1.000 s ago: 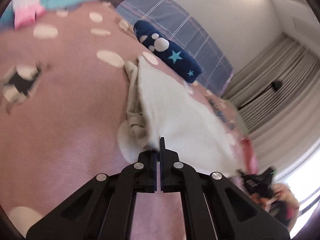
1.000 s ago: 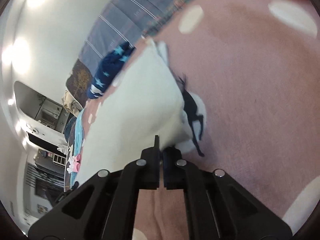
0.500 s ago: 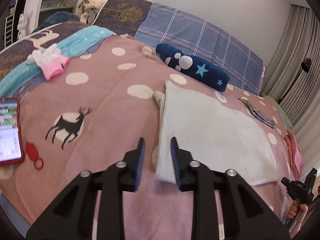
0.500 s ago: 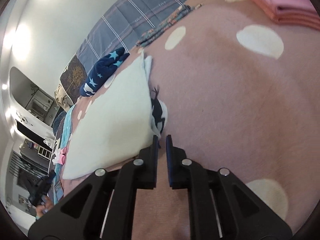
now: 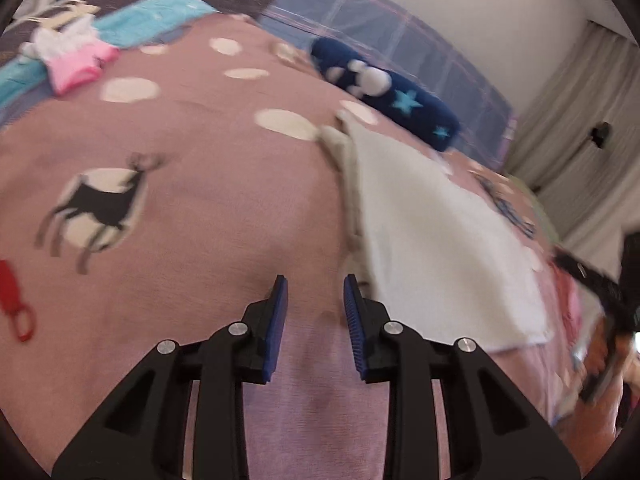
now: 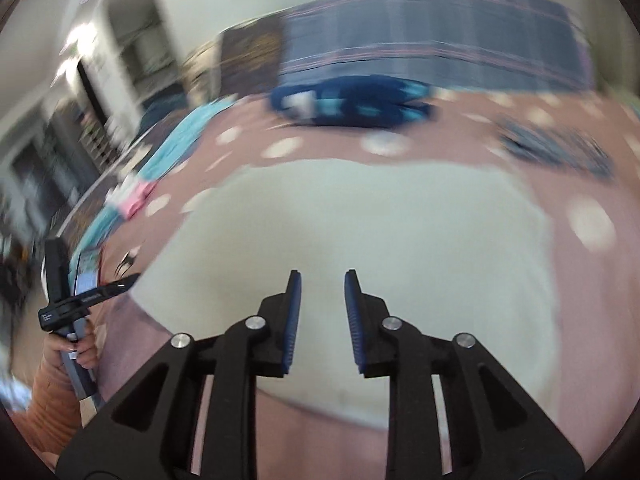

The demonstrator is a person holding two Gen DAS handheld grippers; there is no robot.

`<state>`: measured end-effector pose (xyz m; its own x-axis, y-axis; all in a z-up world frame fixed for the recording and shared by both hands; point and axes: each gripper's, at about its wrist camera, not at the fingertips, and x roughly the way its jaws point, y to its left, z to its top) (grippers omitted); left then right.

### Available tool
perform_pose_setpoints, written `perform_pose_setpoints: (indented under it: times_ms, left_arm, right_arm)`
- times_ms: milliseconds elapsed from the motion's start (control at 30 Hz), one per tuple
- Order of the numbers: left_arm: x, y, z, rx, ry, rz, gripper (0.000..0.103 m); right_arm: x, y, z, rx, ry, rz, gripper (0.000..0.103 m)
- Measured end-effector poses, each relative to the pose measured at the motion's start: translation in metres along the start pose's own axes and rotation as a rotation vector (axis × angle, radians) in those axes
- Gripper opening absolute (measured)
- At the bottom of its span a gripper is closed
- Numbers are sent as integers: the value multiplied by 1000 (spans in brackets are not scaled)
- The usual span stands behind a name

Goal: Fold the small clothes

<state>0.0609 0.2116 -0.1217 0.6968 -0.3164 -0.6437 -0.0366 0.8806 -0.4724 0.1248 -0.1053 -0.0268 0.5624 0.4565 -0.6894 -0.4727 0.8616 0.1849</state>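
Left gripper (image 5: 314,294): jaws apart with nothing between them; only the pink bedspread (image 5: 200,200) shows in the gap. It sits just beside the near left corner of the white garment, not touching it.
Right gripper (image 6: 320,292): jaws opening, nothing held; seen over the near part of the white garment, whether it touches the cloth cannot be told. This view is heavily blurred.
White garment (image 5: 432,240): folded into a flat, roughly rectangular shape, lying on the bedspread to the right of the left gripper. A beige edge of cloth (image 5: 344,160) sticks out along its left side.
Navy roll (image 5: 384,88): dark blue fabric with white dots and light-blue stars, lying beyond the garment's far edge, near the checked blue-grey bedding (image 5: 380,24).
Pink and white item (image 5: 76,60): small, at the far left, on a turquoise cloth (image 5: 160,12).
Bedspread print: white dots and a black deer (image 5: 104,208) on a pale circle, left of the left gripper.
Red object (image 5: 14,304): at the left edge, with a loop at its lower end.
Person's hand (image 6: 76,348): grips the handle of the left gripper, an orange sleeve (image 6: 52,404) below it.
Right edge, left view: a dark device and a blurred hand, too smeared to describe further.
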Motion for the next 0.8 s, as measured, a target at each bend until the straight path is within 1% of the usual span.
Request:
perform_pose_setpoints:
  times_ms: [67,133,233,267,333,400,467,600,700,800]
  left_arm:
    - [4,-2,0,6,8,-108,28]
    - [9,-3,0,1,23,-194,28]
    - [16,-3,-1,-23,43,-273,31]
    - [17,-1,-2,-31,46,-302,32]
    - [18,4,-3,-52,51,-358,33]
    - [21,8,-3,-74,61,-387,33]
    - [22,9,-3,-71,65,-390,33]
    - [20,7,-4,-56,63,-394,33]
    - [16,10,-6,-50,74,-403,33]
    - [14,14,-7,-46,84,-420,34]
  right_arm:
    - [24,33,21,-87,32,12,33]
    - [56,64,42,-143,86,33,35]
    - [104,96,68,-127,180,92,35]
    - [123,110,78,-140,205,95,35]
    - [147,131,90,-191,225,75,35]
    - [171,151,99,-243,246,47,35]
    - [190,162,104,-283,273,18,35]
    - [227,185,104,-432,314,-75,35]
    - [248,186,100,-488,357,-123,35]
    - [262,181,100,-487,378,-125,35]
